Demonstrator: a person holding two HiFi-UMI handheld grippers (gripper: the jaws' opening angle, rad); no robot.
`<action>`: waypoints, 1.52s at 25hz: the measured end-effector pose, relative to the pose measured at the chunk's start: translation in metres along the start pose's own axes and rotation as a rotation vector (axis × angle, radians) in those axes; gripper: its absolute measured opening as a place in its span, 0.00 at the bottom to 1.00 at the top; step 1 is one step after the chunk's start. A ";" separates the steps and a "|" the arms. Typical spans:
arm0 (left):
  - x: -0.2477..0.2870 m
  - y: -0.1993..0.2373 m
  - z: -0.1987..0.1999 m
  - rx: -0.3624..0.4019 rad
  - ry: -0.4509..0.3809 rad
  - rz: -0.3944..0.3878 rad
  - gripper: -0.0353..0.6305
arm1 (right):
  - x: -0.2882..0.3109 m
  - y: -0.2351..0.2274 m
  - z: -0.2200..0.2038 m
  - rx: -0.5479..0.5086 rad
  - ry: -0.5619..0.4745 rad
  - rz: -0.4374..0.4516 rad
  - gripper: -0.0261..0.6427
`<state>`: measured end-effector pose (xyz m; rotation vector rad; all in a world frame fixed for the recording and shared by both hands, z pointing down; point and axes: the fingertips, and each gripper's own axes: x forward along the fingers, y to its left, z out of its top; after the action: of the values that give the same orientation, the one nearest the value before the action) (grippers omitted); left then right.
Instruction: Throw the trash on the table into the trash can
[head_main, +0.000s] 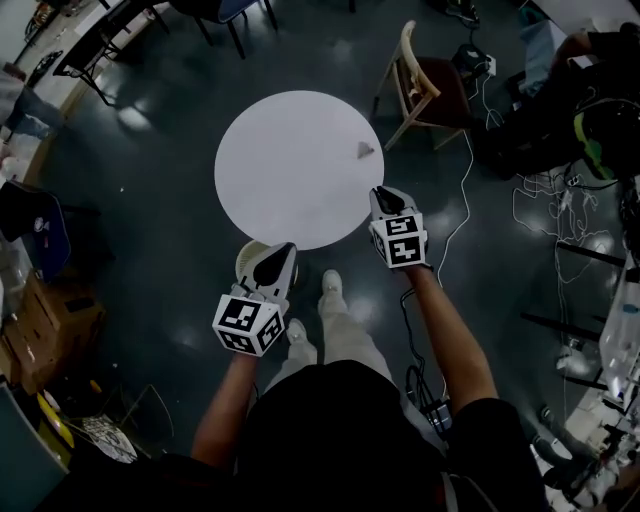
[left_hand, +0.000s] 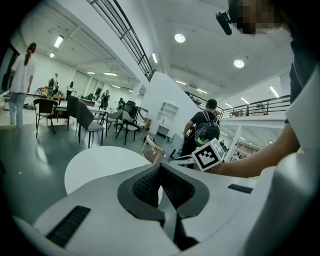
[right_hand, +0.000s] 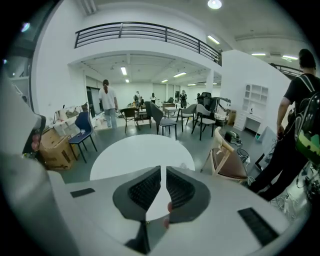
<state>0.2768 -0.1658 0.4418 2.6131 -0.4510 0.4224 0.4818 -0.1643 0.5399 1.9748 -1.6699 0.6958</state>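
1. Two grippers hang at the near rim of the round white counter (head_main: 290, 170), both empty. At far left on the floor, a pale trash can (head_main: 241, 262) stands just beside that rim, partly covered by the left gripper (head_main: 284, 250).
2. Left gripper: its jaws are together with nothing between them; its own view shows the pads meeting at the tips. From above it appears to hover over the can's mouth. I judge it could block the drop there, or knock the can over if it dips lower.
3. Counter: bare except for one small crumpled piece of trash (head_main: 366, 150), which lies near the right-hand rim, well apart from the can.
4. Right gripper (head_main: 381, 193): the jaws are all but closed, with only a thin slit between the pads, and they hold nothing. It sits at the counter's near right edge, short of the trash and not touching it.
5. Likely step: the reach for the trash, since the scrap is not yet picked up. The main risk is arriving with the jaws closed. The scrap looks light, and a push from the tips could slide it over the nearby rim toward the wooden chair (head_main: 418, 90).
6. At far right, a white cable (head_main: 465, 190) trails on the floor by the person's right side. A step that way during the carry to the can could snag it.
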 end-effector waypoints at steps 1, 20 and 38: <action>0.004 0.002 -0.004 -0.005 0.008 0.003 0.07 | 0.007 -0.003 -0.004 0.005 0.008 0.002 0.07; 0.080 0.059 -0.064 -0.071 0.115 0.094 0.07 | 0.163 -0.061 -0.036 -0.156 0.123 -0.004 0.35; 0.102 0.088 -0.106 -0.118 0.158 0.186 0.07 | 0.249 -0.091 -0.055 -0.186 0.185 -0.029 0.34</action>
<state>0.3125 -0.2142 0.6026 2.4112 -0.6478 0.6377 0.6005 -0.3027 0.7393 1.7468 -1.5342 0.6654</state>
